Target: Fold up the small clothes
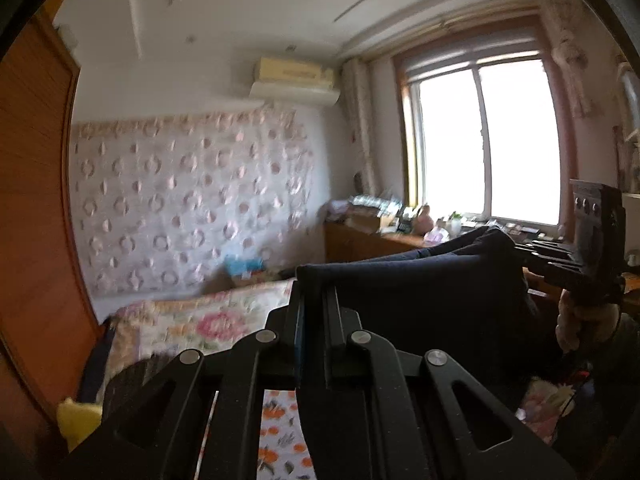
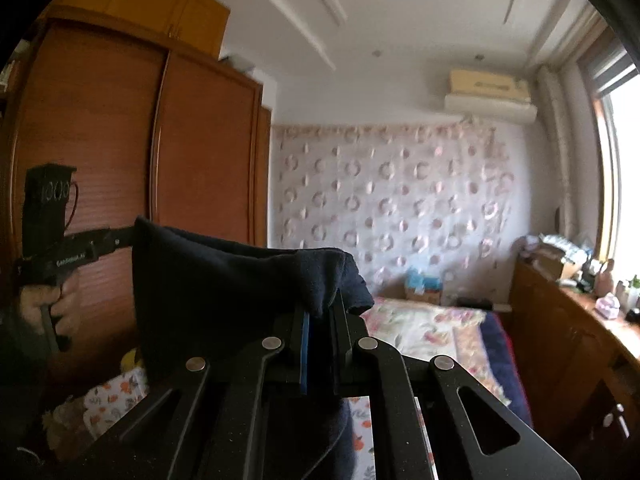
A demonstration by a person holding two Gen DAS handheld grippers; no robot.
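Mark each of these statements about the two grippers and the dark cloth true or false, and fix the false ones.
1. The left gripper is clamped on a corner of the dark navy fabric garment. True.
2. The right gripper hangs open and holds nothing. False: it is shut on the same garment.
3. The garment is held up in the air between both grippers. True.
4. The garment is bright yellow. False: it is dark navy.
5. A window lets in daylight beyond the floral-covered bed. True.
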